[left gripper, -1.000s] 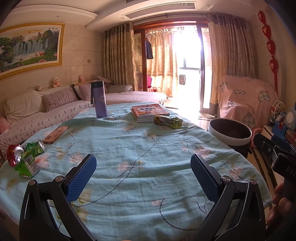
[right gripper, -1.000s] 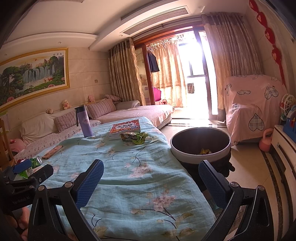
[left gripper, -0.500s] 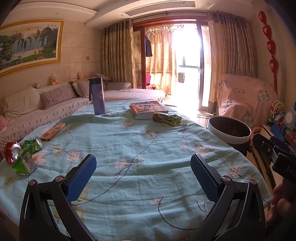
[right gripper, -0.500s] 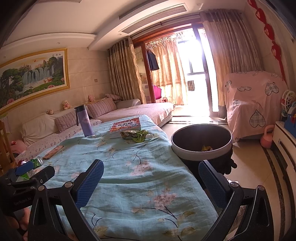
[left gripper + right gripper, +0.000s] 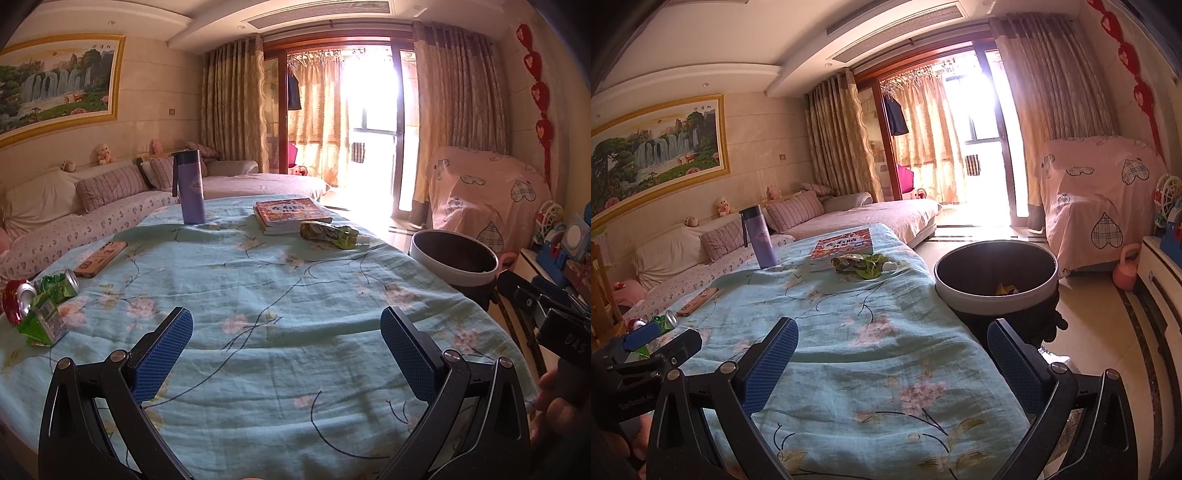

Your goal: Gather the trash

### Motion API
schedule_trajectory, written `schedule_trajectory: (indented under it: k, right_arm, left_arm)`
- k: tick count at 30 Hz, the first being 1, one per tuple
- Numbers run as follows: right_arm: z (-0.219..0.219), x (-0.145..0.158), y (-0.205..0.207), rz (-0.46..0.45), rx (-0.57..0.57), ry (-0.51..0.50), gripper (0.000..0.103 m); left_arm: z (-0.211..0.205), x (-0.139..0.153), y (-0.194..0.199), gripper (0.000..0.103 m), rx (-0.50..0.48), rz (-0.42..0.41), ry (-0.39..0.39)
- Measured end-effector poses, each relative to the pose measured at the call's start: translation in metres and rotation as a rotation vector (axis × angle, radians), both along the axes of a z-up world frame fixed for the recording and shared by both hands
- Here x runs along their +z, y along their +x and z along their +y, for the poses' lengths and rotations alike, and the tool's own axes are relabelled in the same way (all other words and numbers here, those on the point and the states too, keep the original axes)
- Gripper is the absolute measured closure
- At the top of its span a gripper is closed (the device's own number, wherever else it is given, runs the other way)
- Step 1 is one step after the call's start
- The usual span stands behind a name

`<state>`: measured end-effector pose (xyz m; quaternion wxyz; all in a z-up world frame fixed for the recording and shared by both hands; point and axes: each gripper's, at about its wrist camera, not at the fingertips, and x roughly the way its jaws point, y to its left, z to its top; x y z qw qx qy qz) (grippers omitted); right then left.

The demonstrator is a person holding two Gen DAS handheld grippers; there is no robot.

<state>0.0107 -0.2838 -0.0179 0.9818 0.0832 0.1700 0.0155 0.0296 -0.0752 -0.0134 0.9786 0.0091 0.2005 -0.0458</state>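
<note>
- Sitting off the table's right edge, the bin is waiting beside the right gripper.
- Lying far right by the book, the wrapper is stretching left-right.
- Resting near left, cans are lying closer to the left gripper.
- Both grippers are hanging spread, gripping nothing.

Home living room: long sofa with striped cushions and plush toys, framed waterfall painting, curtained balcony door, table under floral cloth.
</note>
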Motion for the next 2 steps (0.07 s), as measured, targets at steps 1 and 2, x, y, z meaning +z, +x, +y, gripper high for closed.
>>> schedule_trajectory:
  k: [1, 2]
  right_arm:
    - [0.0002, 0.0, 0.0007, 0.005, 0.002, 0.0, 0.0]
    - [-0.0015, 0.0004, 0.0017, 0.009, 0.003, 0.0, 0.0]
  left_arm:
    - [0.0, -0.0001, 0.0005, 0.0, 0.0, 0.002, -0.002]
    - [0.0, -0.0001, 0.0012, 0.0, 0.0, 0.005, -0.003]
